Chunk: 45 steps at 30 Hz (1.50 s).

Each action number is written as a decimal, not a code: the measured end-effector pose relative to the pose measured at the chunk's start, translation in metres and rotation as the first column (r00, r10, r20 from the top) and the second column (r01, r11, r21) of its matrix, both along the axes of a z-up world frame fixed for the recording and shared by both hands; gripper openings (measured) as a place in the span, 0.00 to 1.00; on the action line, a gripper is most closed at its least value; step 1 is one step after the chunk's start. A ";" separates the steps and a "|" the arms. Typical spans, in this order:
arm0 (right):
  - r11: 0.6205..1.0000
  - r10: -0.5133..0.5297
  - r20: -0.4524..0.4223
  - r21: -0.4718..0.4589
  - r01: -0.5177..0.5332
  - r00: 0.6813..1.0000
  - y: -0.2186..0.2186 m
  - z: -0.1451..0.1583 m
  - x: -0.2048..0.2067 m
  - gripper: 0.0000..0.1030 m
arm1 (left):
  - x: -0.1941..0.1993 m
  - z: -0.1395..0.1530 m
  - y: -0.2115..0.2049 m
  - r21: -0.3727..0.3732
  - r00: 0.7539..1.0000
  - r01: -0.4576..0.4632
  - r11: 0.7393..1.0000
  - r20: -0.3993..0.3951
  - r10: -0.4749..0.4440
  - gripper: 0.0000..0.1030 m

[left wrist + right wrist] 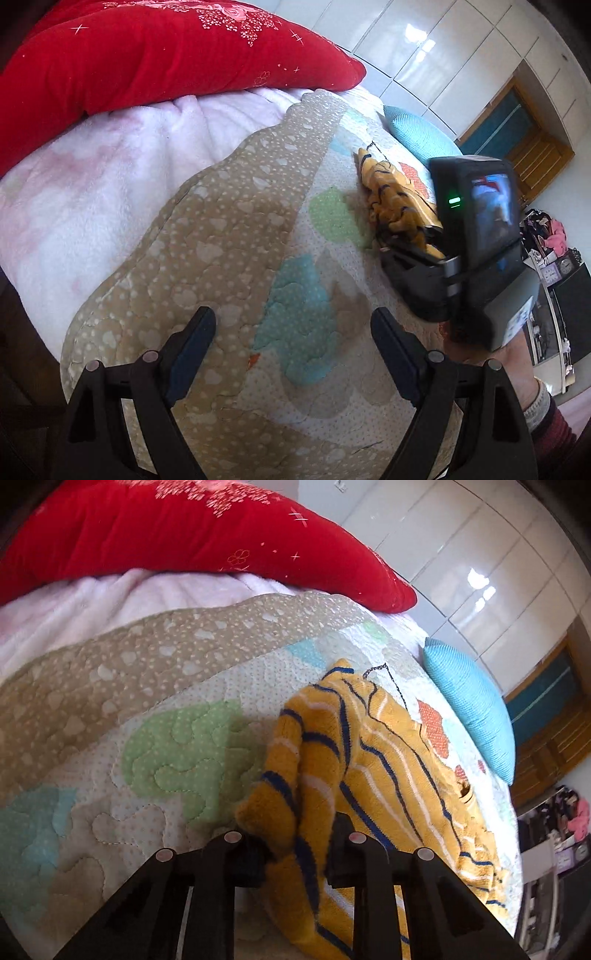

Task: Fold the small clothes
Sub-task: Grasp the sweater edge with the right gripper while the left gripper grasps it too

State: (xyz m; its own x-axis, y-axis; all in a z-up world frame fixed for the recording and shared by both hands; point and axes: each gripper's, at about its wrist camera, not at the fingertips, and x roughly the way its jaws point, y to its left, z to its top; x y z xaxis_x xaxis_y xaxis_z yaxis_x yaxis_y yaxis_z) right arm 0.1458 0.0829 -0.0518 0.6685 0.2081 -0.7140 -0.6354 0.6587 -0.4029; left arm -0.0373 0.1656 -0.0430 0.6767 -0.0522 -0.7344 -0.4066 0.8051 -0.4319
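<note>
Yellow striped sweater [373, 760] lies bunched on the quilt [177, 760], pinched by the right gripper [295, 845]. Left gripper [293, 325] stands apart, empty, over the quilt.

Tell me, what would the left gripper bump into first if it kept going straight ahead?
Probably the patchwork quilt on the bed. The left gripper is open, empty and tilted down at it, with nothing between. The yellow striped sweater lies off to one side.

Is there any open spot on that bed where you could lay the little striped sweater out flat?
Yes: the quilt lies bare between the fluffy white blanket and the yellow striped sweater. It is crowded around the blue pillow and under the red cushion.
</note>
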 end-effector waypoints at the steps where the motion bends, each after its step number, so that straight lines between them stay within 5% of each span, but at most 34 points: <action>1: 0.999 -0.003 -0.026 0.050 0.005 1.000 -0.007 0.007 0.006 0.20 | 0.000 0.002 -0.001 0.000 1.000 -0.002 1.000 0.000 0.002 0.83; 8: 0.964 0.000 -0.173 0.262 0.046 0.985 -0.044 0.030 0.029 0.19 | 0.030 0.016 -0.014 -0.028 0.997 0.070 0.997 0.045 -0.069 0.83; 11: 0.957 0.010 -0.146 0.289 0.034 0.989 -0.056 0.026 0.021 0.18 | 0.051 0.032 0.003 -0.034 0.994 0.033 0.999 0.103 -0.029 0.84; 15: 0.931 0.004 -0.113 0.362 0.038 0.994 -0.077 0.021 0.005 0.18 | 0.102 0.045 0.037 -0.087 0.990 0.030 0.996 0.137 -0.018 0.97; 19: 0.906 -0.001 -0.140 0.419 0.060 0.990 -0.085 0.015 0.004 0.18 | 0.179 0.031 0.037 -0.183 0.979 0.197 0.963 0.097 -0.181 0.97; 25: 0.916 0.013 -0.144 0.399 0.046 0.990 -0.078 -0.001 0.000 0.19 | 0.263 0.001 0.008 -0.259 0.934 0.347 0.901 0.007 -0.358 0.97; 30: 0.922 0.025 -0.137 0.386 0.030 0.990 -0.074 -0.006 -0.003 0.20 | 0.298 -0.002 -0.014 -0.222 0.915 0.384 0.896 -0.039 -0.402 0.97; 33: 0.927 0.029 -0.142 0.375 0.026 0.989 -0.072 -0.009 -0.001 0.20 | 0.314 -0.006 -0.030 -0.159 0.895 0.406 0.900 -0.131 -0.427 0.97; 35: 0.928 0.029 -0.133 0.373 0.023 0.991 -0.072 -0.009 -0.002 0.20 | 0.322 -0.012 -0.042 -0.080 0.868 0.430 0.899 -0.238 -0.436 0.67; 36: 0.927 0.029 -0.128 0.375 0.022 0.991 -0.073 -0.009 -0.002 0.19 | 0.325 -0.013 -0.047 -0.054 0.856 0.445 0.894 -0.268 -0.443 0.42; 39: 0.907 0.027 -0.113 0.421 0.023 0.993 -0.082 -0.001 -0.005 0.18 | 0.321 0.003 -0.055 -0.017 0.861 0.447 0.894 -0.265 -0.435 0.20; 45: 0.819 -0.040 -0.097 0.567 0.088 0.995 -0.140 0.030 -0.002 0.17 | 0.327 0.062 -0.096 0.015 0.878 0.446 0.895 -0.203 -0.434 0.17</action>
